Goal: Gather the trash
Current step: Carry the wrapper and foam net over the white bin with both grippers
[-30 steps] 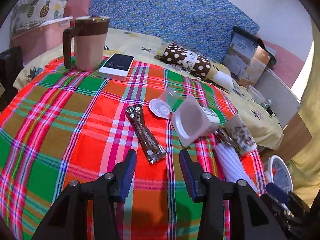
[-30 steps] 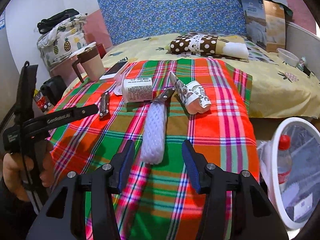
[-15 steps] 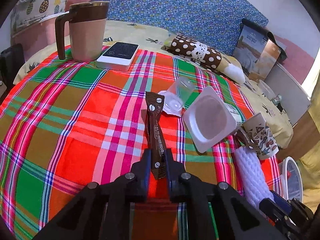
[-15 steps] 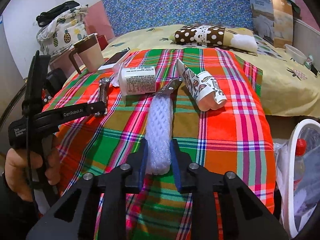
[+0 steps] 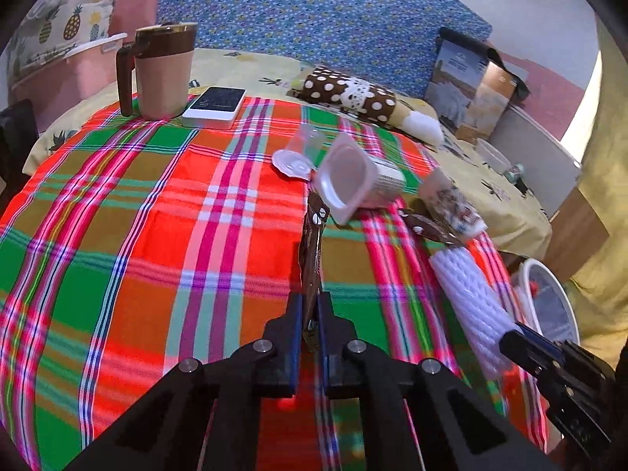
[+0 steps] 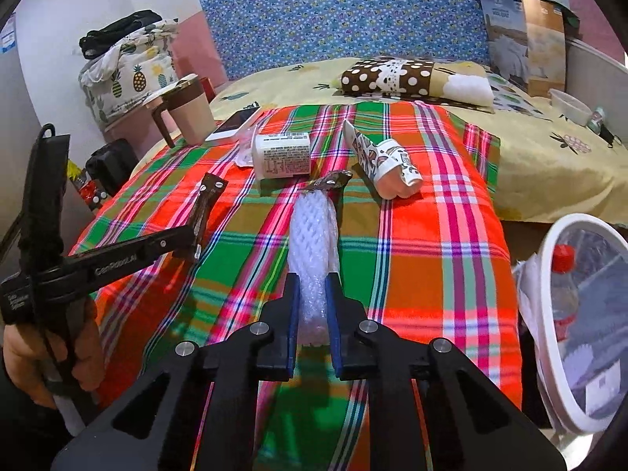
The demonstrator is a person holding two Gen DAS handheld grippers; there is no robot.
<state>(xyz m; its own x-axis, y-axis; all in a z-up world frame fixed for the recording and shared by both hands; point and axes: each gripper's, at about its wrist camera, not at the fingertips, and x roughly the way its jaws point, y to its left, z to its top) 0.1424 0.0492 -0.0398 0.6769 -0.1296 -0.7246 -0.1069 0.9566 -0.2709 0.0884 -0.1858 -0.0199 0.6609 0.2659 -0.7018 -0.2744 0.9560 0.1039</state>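
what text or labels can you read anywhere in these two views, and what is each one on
"GenRobot.AI": side of the left gripper, seen from the right wrist.
White yogurt cup: printed label and barcode, too small to read.
Box by the headboard: print too blurred.
Brown sachet: unreadable.

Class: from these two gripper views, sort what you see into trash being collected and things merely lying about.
Trash job: brown sachet in left gripper; white foam net in right gripper; yogurt cup; crushed paper cup; bin.

Lying about: mug; phone; spotted pillow.
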